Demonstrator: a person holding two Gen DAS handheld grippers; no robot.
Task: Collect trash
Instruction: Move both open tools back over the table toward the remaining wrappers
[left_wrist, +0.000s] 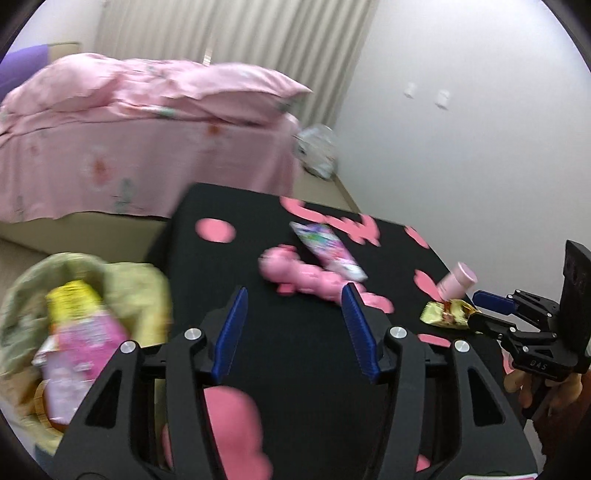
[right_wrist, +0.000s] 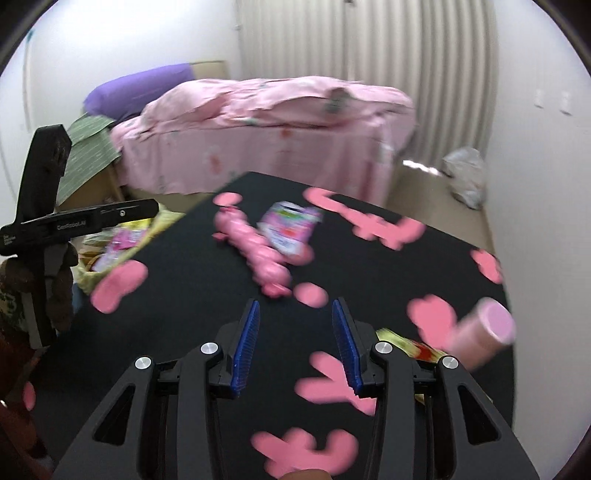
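The crumpled yellow foil wrapper (left_wrist: 448, 314) lies at the black table's right edge, just beside the right gripper (left_wrist: 480, 314), whose jaws stand apart and empty, far nearer than the equally open left gripper (left_wrist: 291, 328).

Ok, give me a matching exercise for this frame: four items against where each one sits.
Items:
1. yellow snack wrapper
2. pink toy
3. purple-and-white packet
4. pink-and-yellow packet

Places:
A. in the bin beside the table
B. middle of the black table, nearest the left gripper
C. by the pink bottle
D. just behind the toy

Pairs: 1-C, 2-B, 3-D, 4-A
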